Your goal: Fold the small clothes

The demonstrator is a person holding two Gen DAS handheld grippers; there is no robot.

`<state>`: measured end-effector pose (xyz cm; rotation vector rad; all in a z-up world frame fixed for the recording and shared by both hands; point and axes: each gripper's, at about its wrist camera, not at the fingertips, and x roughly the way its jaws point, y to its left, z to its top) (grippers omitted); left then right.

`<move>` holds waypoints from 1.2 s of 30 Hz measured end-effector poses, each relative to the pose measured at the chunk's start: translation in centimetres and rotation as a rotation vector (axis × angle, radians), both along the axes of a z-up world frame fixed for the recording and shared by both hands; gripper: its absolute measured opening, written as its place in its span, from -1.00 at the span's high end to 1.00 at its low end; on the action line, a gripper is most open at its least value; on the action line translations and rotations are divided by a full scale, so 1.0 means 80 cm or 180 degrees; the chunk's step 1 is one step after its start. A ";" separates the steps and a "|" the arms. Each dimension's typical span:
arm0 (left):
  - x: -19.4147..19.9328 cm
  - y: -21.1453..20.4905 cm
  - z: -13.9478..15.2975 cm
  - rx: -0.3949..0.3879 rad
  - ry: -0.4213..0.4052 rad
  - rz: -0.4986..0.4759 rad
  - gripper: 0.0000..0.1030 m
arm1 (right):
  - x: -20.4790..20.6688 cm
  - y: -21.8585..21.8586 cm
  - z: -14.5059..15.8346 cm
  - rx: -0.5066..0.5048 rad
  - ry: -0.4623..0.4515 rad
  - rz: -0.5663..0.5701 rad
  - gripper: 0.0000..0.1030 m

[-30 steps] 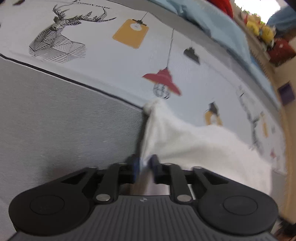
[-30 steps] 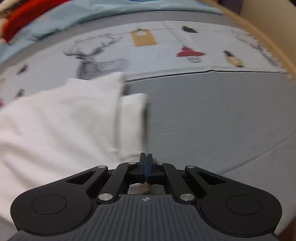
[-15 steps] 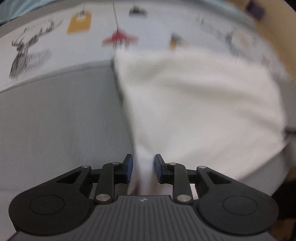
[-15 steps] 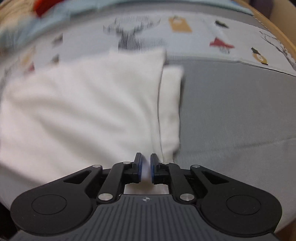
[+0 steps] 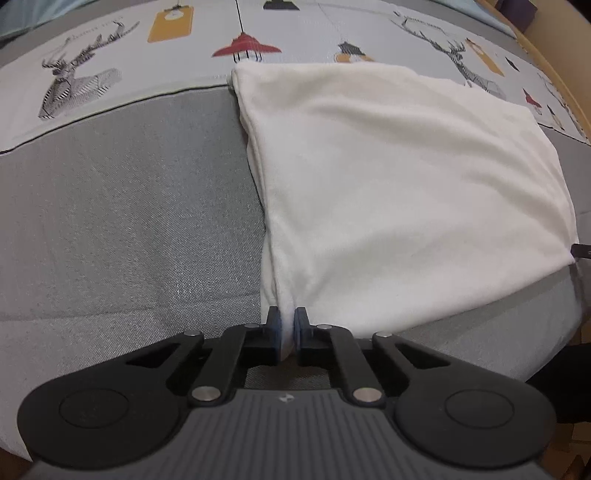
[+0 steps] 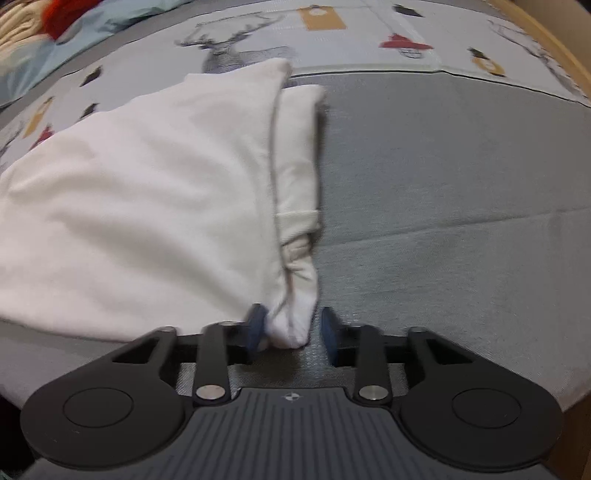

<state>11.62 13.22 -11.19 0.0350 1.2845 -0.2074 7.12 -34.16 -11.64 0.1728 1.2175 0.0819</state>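
Observation:
A white garment [image 5: 388, 177] lies folded flat on the grey bed surface [image 5: 129, 206]. My left gripper [image 5: 287, 326] is shut on its near left corner. In the right wrist view the same white garment [image 6: 147, 192] lies to the left, with a folded sleeve [image 6: 297, 162] along its right edge. My right gripper [image 6: 291, 326] is open, its jaws spread on either side of the garment's near right corner, which rests loose between them.
A printed sheet with deer and lamp pictures [image 5: 110, 66] covers the far part of the bed. A light blue blanket [image 6: 92, 26] and a red item [image 6: 62, 11] lie at the far left. A wooden bed edge [image 6: 565, 48] runs on the right.
Both grippers brought the garment down and laid it flat. The right gripper opened and let go of its corner. The left gripper closed tighter on its corner.

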 end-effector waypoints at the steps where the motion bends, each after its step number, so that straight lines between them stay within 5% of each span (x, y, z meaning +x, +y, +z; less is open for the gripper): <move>1: -0.004 -0.001 0.004 -0.0002 -0.0024 0.0015 0.90 | -0.001 0.000 0.004 -0.0008 -0.0040 0.0031 0.84; 6: -0.020 -0.005 0.018 -0.0041 -0.0138 0.0075 0.90 | -0.006 -0.031 0.019 0.0200 -0.0100 -0.0312 0.87; 11: -0.037 -0.012 0.029 0.0057 -0.0300 0.0086 0.83 | -0.014 -0.023 0.015 0.0064 0.0004 -0.0233 0.86; 16: -0.047 -0.018 0.044 0.0101 -0.0602 0.0127 0.83 | -0.017 -0.025 0.032 0.0074 -0.0199 -0.0357 0.84; 20: -0.045 -0.024 0.020 0.0204 -0.0285 0.0027 0.83 | -0.011 -0.028 0.013 0.0068 -0.0010 -0.0365 0.82; 22: -0.045 -0.027 0.005 0.0464 -0.0107 0.0022 0.73 | -0.010 -0.028 0.004 -0.0028 0.0121 -0.0368 0.54; 27: -0.053 -0.014 0.061 0.0217 -0.0509 0.0123 0.69 | -0.020 -0.018 0.053 -0.0305 -0.0370 -0.0525 0.50; 32: -0.079 0.009 0.144 0.0010 -0.1162 0.0153 -0.15 | -0.041 0.027 0.100 -0.0232 -0.0964 -0.0368 0.47; 36: -0.099 0.026 0.171 -0.0270 -0.1570 0.0437 -0.36 | -0.052 0.105 0.109 -0.0107 -0.1219 0.0108 0.47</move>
